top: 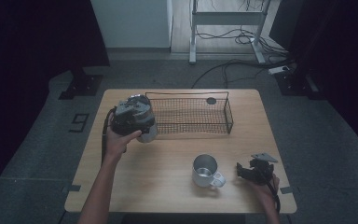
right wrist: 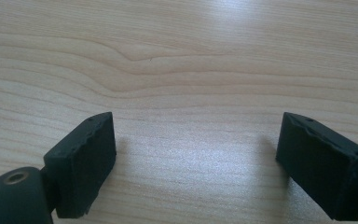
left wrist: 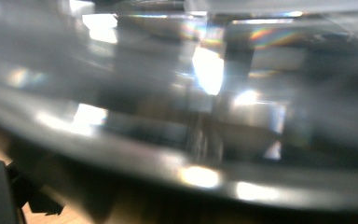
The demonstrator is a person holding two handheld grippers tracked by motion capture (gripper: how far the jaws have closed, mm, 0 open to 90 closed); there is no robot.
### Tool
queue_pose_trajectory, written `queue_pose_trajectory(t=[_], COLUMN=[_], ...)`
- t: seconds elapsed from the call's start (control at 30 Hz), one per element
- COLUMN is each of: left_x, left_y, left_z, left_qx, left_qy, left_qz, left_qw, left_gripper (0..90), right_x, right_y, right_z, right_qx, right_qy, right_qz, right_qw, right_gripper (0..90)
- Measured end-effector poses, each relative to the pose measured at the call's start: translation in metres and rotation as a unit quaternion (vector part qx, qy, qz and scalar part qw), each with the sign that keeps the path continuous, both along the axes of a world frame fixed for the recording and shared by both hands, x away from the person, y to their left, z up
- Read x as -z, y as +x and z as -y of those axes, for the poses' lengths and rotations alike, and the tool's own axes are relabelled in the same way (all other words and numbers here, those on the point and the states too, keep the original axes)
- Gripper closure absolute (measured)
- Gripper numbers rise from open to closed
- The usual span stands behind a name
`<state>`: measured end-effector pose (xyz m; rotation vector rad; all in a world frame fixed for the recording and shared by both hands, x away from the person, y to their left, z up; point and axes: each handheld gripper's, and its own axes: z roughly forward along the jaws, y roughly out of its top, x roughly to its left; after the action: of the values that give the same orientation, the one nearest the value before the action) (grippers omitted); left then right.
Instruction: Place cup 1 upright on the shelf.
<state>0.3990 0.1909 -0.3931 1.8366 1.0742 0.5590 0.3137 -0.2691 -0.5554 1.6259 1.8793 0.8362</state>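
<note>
Left gripper (top: 133, 119) holds shiny cup (top: 148, 133) in jaws at basket's (top: 193, 114) left end, just beside rim. Right gripper (top: 254, 170) rests on table (top: 168, 154), jaws spread wide, empty. Mug (top: 206, 171) stands just left of right gripper.

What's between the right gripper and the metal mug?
Nothing: in the high view, bare tabletop separates the right gripper from the metal mug, whose handle points toward it.

Open table (top: 135, 182) across the lower left and centre of the high view. Blocked at upper centre by the wire basket (top: 191, 114); at lower centre-right by the metal mug (top: 206, 171), near the right gripper (top: 242, 171).
</note>
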Motion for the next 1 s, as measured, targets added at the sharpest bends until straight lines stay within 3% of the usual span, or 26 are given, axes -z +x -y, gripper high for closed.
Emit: queue_pose_trajectory(t=[0.57,1.0], left_x=[-0.017,-0.02], left_y=[0.004,0.012], left_z=[0.006,0.009], left_qx=[0.004,0.004], left_qy=[0.004,0.001], left_qz=[0.009,0.009], left_qw=[0.9999,0.9999], left_gripper=[4.1,4.1], right_x=[0.0,0.0], right_y=[0.0,0.001], right_z=[0.0,0.0], right_qx=[-0.001,0.002], right_qy=[-0.001,-0.001], right_qz=[-0.001,0.002], right_qw=[1.0,1.0], right_gripper=[11.6,11.7])
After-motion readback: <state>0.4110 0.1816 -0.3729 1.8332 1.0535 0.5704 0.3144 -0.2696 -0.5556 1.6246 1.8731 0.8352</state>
